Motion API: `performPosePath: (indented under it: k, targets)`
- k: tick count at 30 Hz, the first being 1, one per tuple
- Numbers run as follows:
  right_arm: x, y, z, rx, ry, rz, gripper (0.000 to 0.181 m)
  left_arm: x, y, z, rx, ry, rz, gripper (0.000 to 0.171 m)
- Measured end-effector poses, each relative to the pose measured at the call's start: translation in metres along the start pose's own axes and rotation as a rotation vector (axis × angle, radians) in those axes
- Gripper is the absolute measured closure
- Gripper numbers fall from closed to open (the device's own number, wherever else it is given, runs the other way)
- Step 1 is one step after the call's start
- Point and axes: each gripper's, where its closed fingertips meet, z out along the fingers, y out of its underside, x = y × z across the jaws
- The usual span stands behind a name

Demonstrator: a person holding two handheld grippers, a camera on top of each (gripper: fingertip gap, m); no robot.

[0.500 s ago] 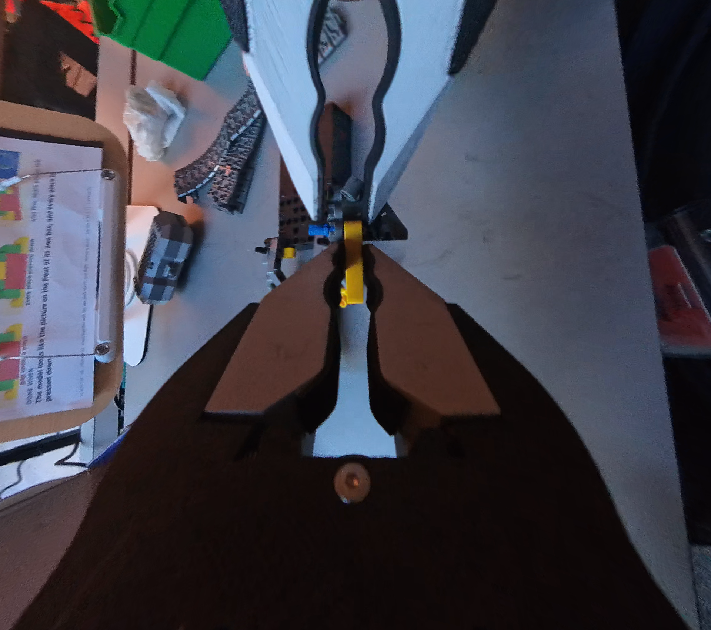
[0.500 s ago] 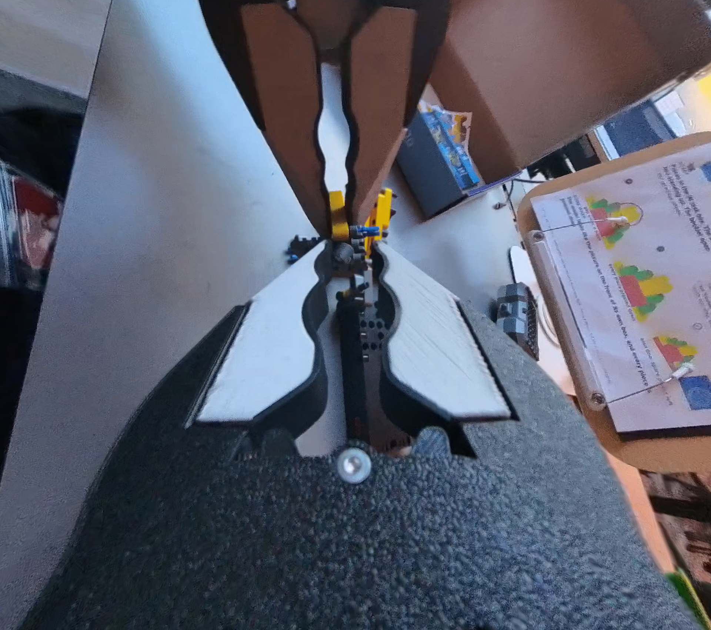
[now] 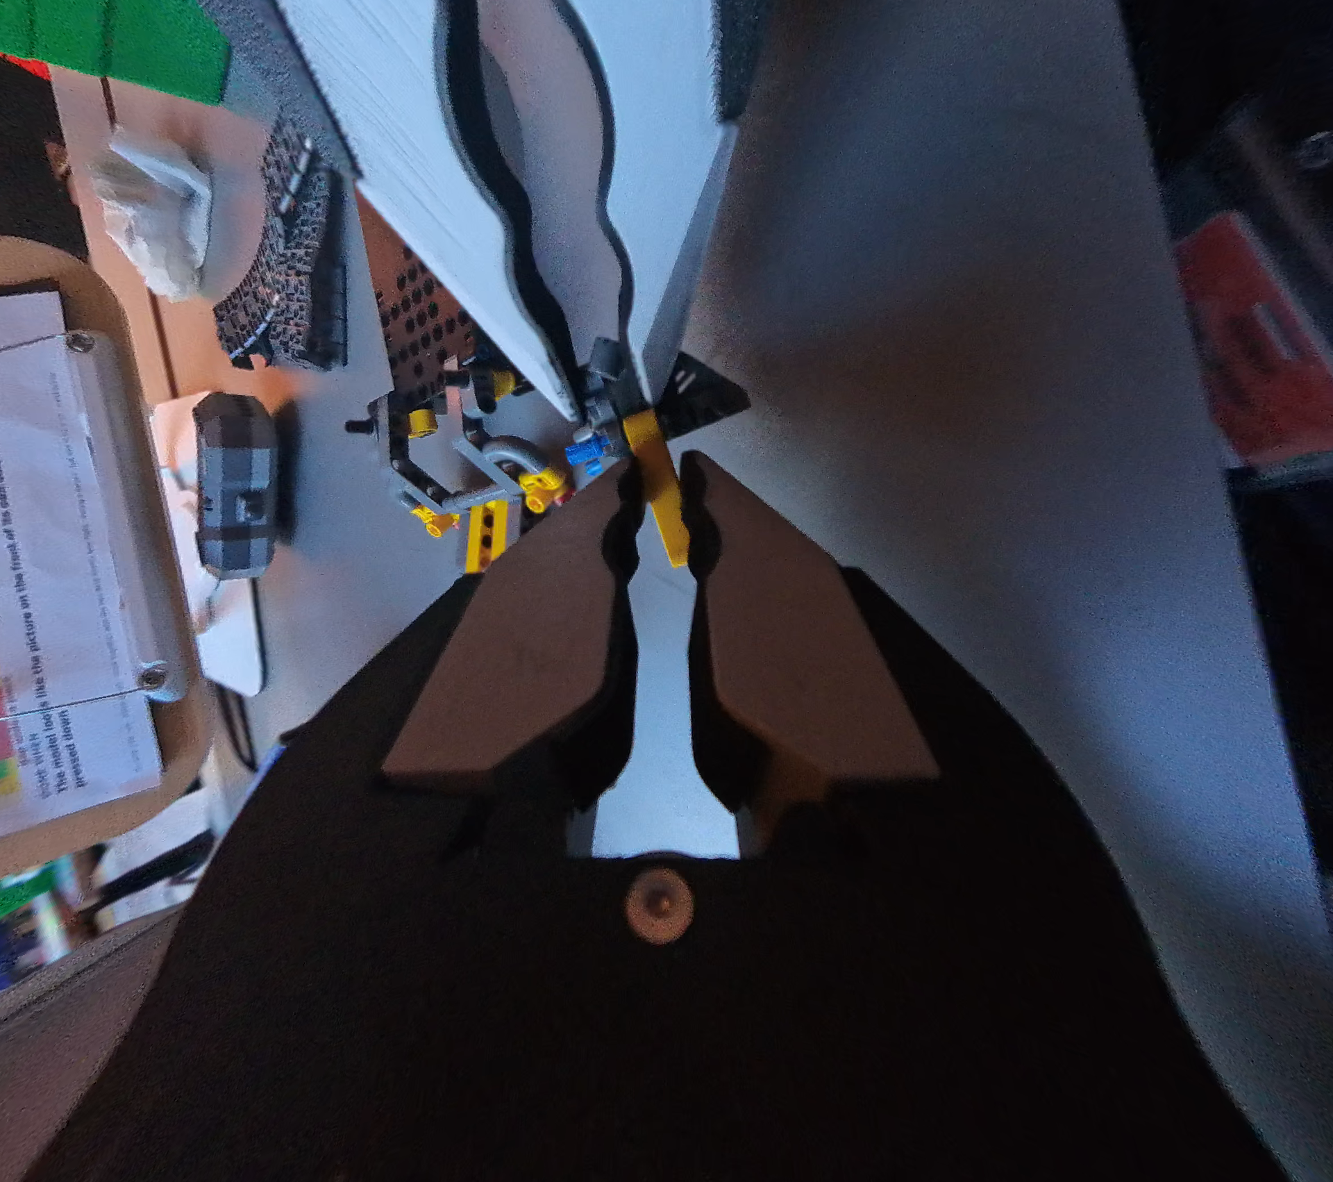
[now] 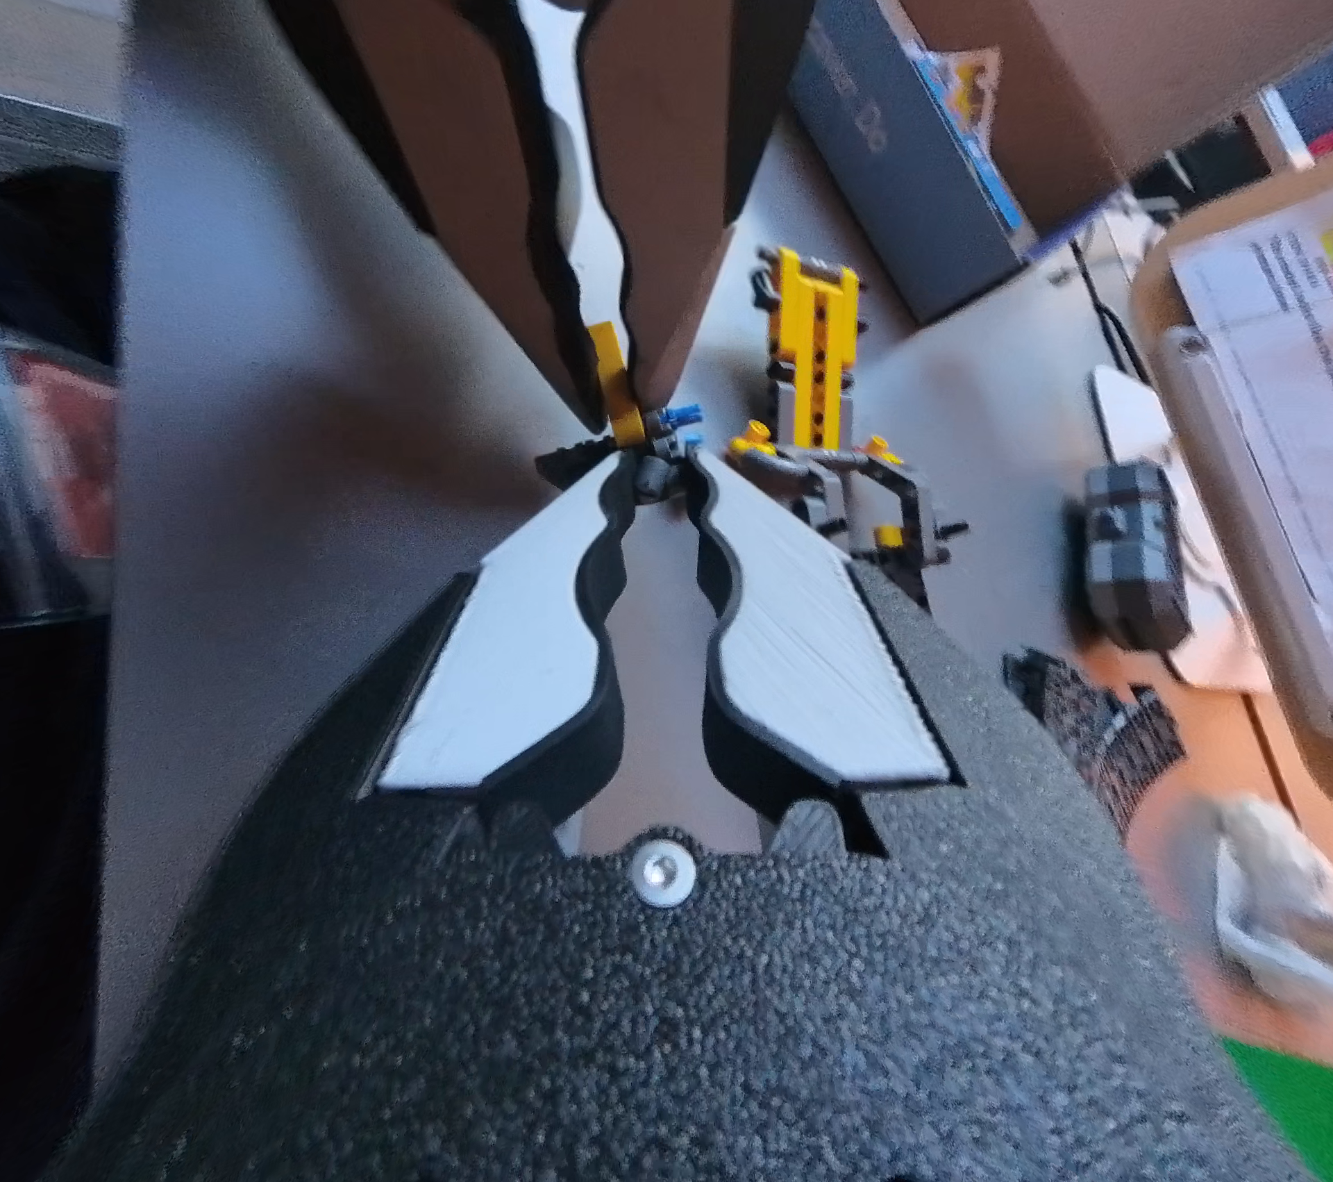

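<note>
Yellow plastic shows between the tips of the left gripper (image 3: 660, 483): a thin yellow lever piece (image 3: 658, 483), pinched there. Facing it tip to tip, the right gripper (image 4: 653, 473) is clenched on a small grey connector (image 4: 653, 478) with blue pins (image 4: 682, 415); lever and connector meet over the grey table (image 3: 902, 354). Compared with half a second ago, both grippers have shifted, so the partly built brick model (image 4: 829, 426), before hidden behind them, now lies just beside the connector. A grey brick block (image 4: 1132, 552) rests farther from the connector.
</note>
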Motion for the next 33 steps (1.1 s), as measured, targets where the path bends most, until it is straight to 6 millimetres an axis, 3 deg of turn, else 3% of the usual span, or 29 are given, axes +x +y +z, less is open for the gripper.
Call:
performPosePath:
  k: [3,6,10,16,19,25,29,31,33]
  targets:
    - [-0.009,-0.004,0.005,-0.024,0.008,-0.093,0.171,0.011,0.006,-0.002,0.024,0.086,-0.020,0.163]
    - [-0.014,0.000,0.014,-0.064,0.059,-0.205,0.172,0.020,0.009,0.000,0.083,0.210,-0.151,0.163]
    - [-0.013,-0.001,0.014,-0.053,0.045,-0.146,0.172,0.021,0.008,0.001,0.117,0.222,-0.170,0.164]
    - [-0.011,-0.001,0.015,-0.051,-0.031,-0.015,0.172,0.018,0.011,0.001,-0.005,0.099,-0.004,0.162]
    - [-0.016,-0.001,0.014,-0.055,-0.165,0.084,0.172,0.021,0.008,0.000,0.031,0.175,-0.102,0.163]
    - [0.004,0.001,0.012,-0.031,-0.098,0.139,0.171,-0.001,0.006,0.003,0.121,0.216,-0.412,0.165]
    - [0.026,-0.005,-0.004,0.031,-0.043,0.198,0.171,-0.026,-0.010,-0.006,0.307,0.259,-0.692,0.165]
    - [0.037,-0.007,-0.013,0.042,-0.024,0.254,0.170,-0.035,-0.017,-0.011,0.386,0.247,-0.740,0.165]
    - [0.046,-0.007,-0.019,0.043,0.013,0.297,0.149,-0.036,-0.020,-0.013,0.395,0.238,-0.730,0.165]
